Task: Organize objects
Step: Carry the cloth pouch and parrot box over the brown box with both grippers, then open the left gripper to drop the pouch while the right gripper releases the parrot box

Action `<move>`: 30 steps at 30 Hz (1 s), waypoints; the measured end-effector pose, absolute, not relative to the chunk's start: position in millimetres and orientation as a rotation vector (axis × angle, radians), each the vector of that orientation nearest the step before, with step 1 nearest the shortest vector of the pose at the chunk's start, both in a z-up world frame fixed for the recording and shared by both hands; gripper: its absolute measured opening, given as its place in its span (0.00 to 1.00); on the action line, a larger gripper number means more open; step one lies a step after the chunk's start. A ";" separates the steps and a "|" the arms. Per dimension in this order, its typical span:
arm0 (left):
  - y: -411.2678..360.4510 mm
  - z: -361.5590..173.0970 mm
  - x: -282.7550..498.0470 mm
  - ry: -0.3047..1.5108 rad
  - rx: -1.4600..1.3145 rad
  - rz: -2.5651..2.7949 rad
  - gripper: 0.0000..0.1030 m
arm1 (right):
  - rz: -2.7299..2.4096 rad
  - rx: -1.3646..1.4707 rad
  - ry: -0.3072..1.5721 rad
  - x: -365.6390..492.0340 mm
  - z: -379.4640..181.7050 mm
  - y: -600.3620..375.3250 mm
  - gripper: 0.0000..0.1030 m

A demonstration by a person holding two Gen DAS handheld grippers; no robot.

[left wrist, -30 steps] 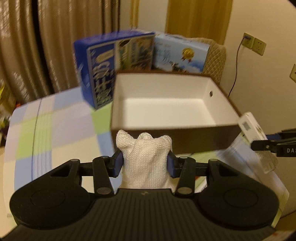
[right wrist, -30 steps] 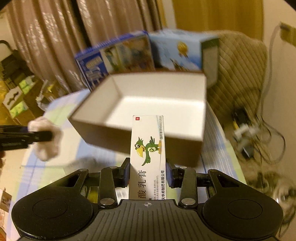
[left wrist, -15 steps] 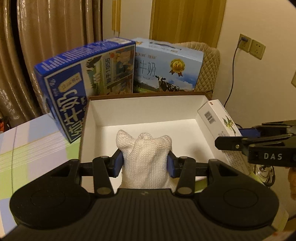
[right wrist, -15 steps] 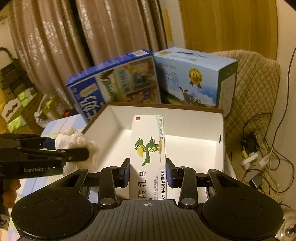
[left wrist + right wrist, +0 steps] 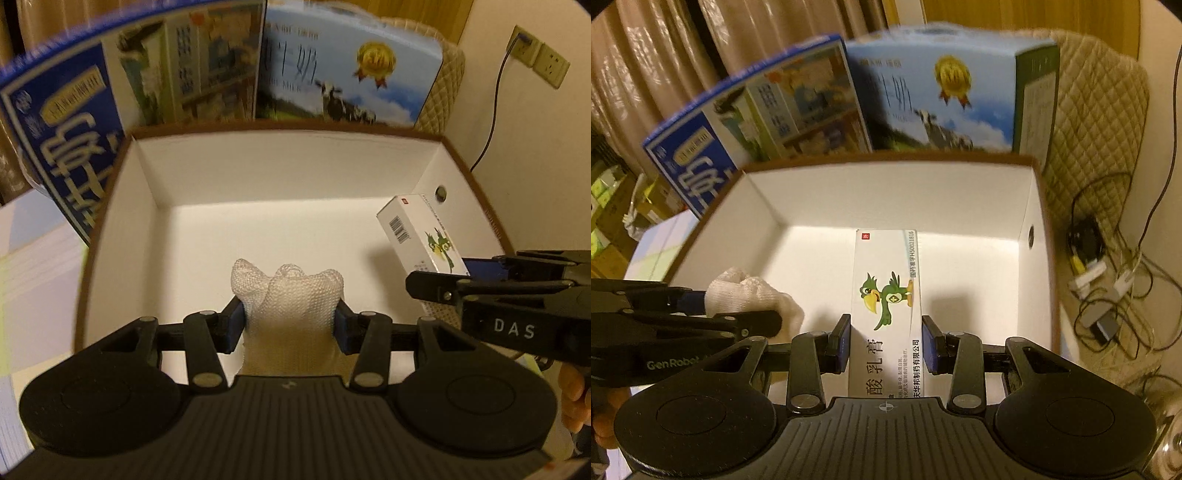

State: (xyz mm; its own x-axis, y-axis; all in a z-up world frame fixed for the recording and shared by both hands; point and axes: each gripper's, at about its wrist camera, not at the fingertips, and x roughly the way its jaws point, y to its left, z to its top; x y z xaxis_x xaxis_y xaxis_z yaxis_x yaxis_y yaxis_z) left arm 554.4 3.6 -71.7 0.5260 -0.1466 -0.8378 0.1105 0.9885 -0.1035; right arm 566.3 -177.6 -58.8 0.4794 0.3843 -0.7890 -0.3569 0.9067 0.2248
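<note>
Dim warm light; fisheye-bent edges; background cartons (image 5: pixel 184 66) blurred.

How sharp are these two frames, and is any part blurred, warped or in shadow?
Left wrist view: white cloth bundle sharp; the dark blue milk carton smeared and fisheye-bent. Right wrist view: ointment box print legible; light blue milk carton blurred. Warm lighting; soft shadows on the open box floor.

Each camera sits behind its gripper's fingers and looks forward and down into the open box (image 5: pixel 288 173) (image 5: pixel 886 192) from close above its near rim. The left view looks from the box's left, the right view from its right. Both share the box interior and two cartons (image 5: pixel 347 62) (image 5: pixel 945 92) behind it.
</note>
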 end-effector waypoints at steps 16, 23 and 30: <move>5.6 -84.1 564.9 1.061 -0.047 -0.139 0.74 | 0.435 0.104 1.062 587.8 -84.4 -180.1 0.34; 14.5 -79.5 558.3 1.059 -0.037 -0.118 0.80 | 0.432 0.089 1.038 585.5 -76.8 -174.6 0.37; 21.6 -64.0 544.6 1.026 -0.039 -0.105 0.83 | 0.443 0.074 0.991 568.8 -57.1 -173.9 0.42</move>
